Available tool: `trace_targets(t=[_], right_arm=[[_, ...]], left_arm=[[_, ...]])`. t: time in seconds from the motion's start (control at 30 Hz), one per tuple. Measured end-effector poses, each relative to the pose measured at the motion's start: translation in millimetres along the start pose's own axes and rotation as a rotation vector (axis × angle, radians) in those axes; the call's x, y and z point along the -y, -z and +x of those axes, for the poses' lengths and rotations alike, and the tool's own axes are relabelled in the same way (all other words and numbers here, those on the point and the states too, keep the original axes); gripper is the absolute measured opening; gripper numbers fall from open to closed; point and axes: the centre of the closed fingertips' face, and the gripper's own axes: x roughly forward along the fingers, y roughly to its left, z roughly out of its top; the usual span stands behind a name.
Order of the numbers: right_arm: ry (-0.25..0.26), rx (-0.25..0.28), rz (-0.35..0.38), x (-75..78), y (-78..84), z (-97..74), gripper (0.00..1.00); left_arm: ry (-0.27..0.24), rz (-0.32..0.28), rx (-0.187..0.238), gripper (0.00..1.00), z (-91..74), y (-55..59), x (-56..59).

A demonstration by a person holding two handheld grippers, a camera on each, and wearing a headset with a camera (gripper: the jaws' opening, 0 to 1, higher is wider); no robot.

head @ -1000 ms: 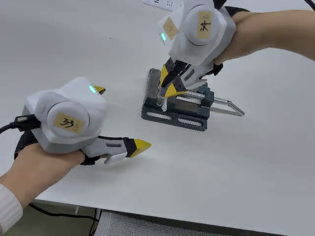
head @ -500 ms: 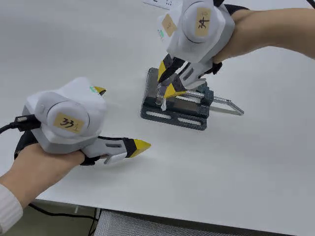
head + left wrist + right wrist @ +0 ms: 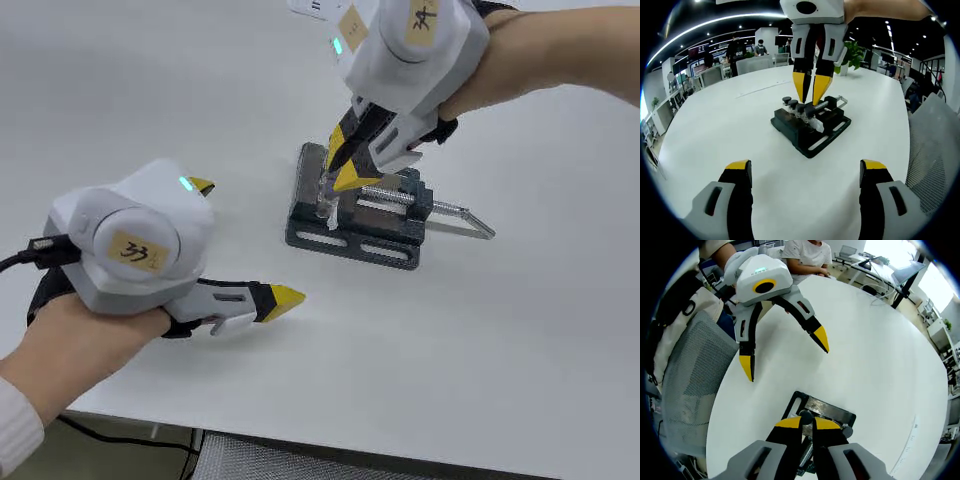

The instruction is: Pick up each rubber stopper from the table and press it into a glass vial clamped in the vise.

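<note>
A dark vise stands mid-table with glass vials clamped in it. In the left gripper view several vials in the vise carry black rubber stoppers. My right gripper hangs just above the vials, its jaws shut and nothing visible between the yellow tips; it also shows in the left gripper view. From its own view a stopper sits right below the tips. My left gripper rests open near the table's front left, apart from the vise, empty.
The vise's screw handle sticks out to the right. A white power strip lies at the far edge. The table's front edge runs close below my left hand, with a mesh chair under it.
My right gripper has lifted a little, up and away from the vials in the vise. The left gripper has stayed where it was.
</note>
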Motion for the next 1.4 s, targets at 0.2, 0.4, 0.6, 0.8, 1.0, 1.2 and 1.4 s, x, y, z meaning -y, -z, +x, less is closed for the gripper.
trace_targets(t=[0.2, 0.4, 0.6, 0.8, 1.0, 1.2, 1.4], right_arm=[[-0.008, 0.001, 0.015, -1.0, 0.8, 2.7, 0.01], [-0.006, -0.002, 0.019, -2.0, 2.3, 4.9, 0.0], [-0.008, -0.004, 0.031, -1.9, 3.6, 6.6, 0.0], [-0.007, -0.021, 0.041, 2.1, 2.5, 8.1, 0.0], [-0.012, -0.066, 0.043, 2.5, 4.1, 9.0, 0.0], [-0.021, -0.066, 0.104, 0.5, 4.2, 8.6, 0.0], [-0.039, -0.06, 0.141, -2.6, 4.3, 9.3, 0.0]], left_arm=[[0.001, 0.0, -0.005, 0.88, -1.3, 1.6, 0.8], [0.003, -0.001, -0.012, 0.87, -1.6, 4.2, 2.3], [0.008, -0.001, -0.009, 0.87, -0.9, 3.6, 5.0], [0.004, -0.004, -0.012, 0.87, -0.6, 4.4, 4.5], [0.006, -0.008, -0.011, 0.87, 0.4, 4.9, 6.2], [0.009, -0.014, -0.008, 0.86, 1.4, 4.5, 7.9], [0.006, -0.024, -0.008, 0.86, 2.2, 5.7, 6.7]])
